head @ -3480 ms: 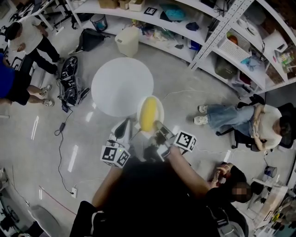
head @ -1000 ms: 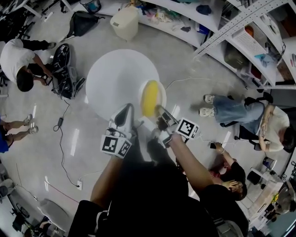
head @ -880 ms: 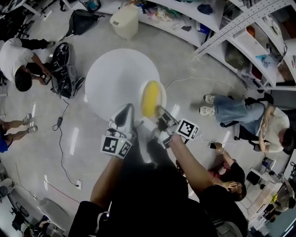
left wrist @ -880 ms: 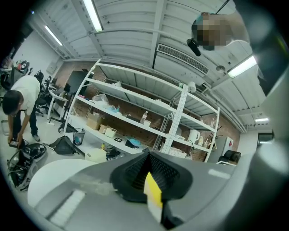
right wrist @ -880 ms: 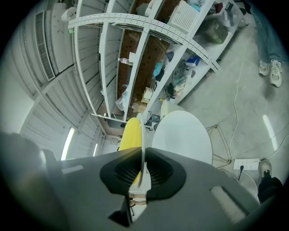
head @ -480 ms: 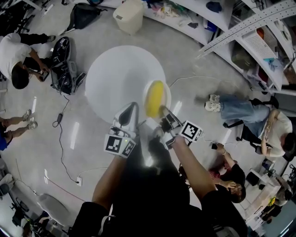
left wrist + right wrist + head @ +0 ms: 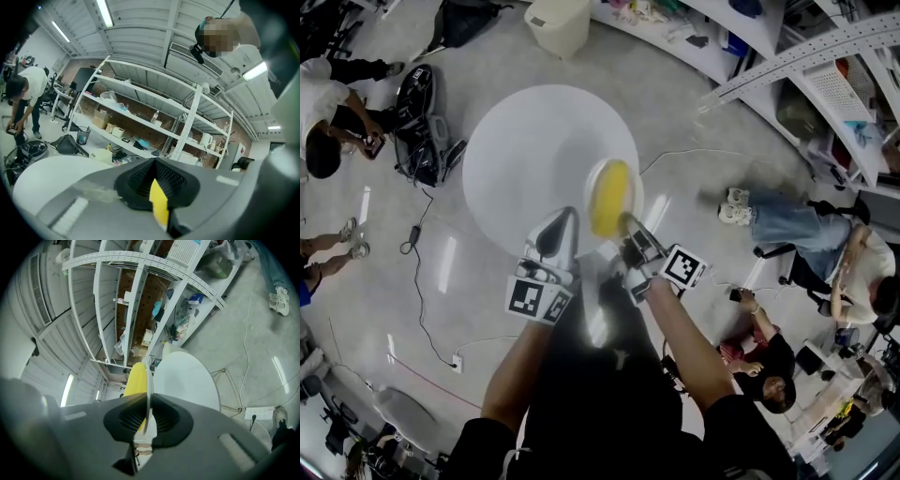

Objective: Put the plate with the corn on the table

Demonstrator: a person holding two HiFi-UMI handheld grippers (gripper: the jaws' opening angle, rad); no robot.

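The right gripper (image 7: 147, 420) had its jaws nearly closed, clamped on the thin rim of the round white plate (image 7: 637, 187) carrying the yellow corn cob (image 7: 608, 197), which was held over the right edge of the round white table (image 7: 530, 141). The left gripper (image 7: 157, 197) was closed, only a thin yellow strip at its seam, holding nothing, just beside the plate.

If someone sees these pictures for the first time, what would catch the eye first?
The bright yellow corn on its white plate stands out, at the near edge of the round white table in the head view. The right gripper is shut on the plate's thin rim.
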